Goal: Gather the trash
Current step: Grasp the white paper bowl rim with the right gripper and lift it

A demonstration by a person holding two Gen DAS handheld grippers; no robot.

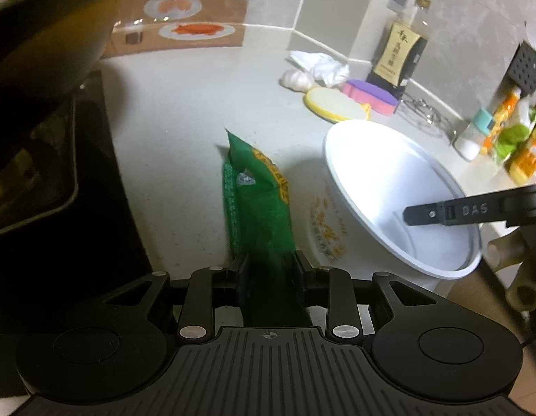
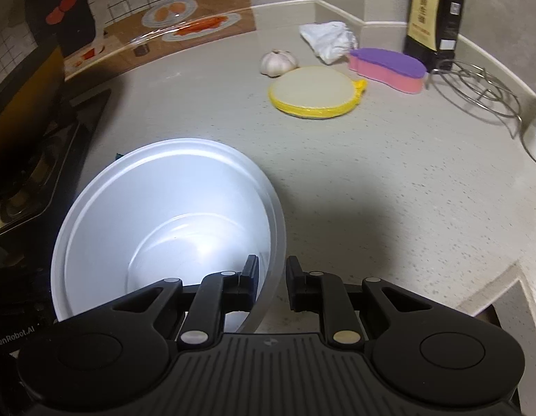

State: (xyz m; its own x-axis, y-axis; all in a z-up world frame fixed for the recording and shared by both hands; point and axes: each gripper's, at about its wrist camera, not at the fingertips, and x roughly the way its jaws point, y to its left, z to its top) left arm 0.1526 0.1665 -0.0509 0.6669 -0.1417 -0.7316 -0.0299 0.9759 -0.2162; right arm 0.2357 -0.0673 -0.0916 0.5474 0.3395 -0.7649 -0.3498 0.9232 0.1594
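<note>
At lower left, the bowl [image 2: 164, 228] rim is being pinched by the right gripper [image 2: 272, 284], probably to catch the wrapper [image 1: 257, 201] being squeezed by the left gripper [image 1: 271, 274].

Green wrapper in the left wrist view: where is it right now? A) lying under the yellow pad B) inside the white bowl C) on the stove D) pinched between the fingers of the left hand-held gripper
D: the green wrapper runs back between the fingers of the left hand-held gripper, which press on it from both sides, while the white bowl beside it holds no wrapper.
</note>
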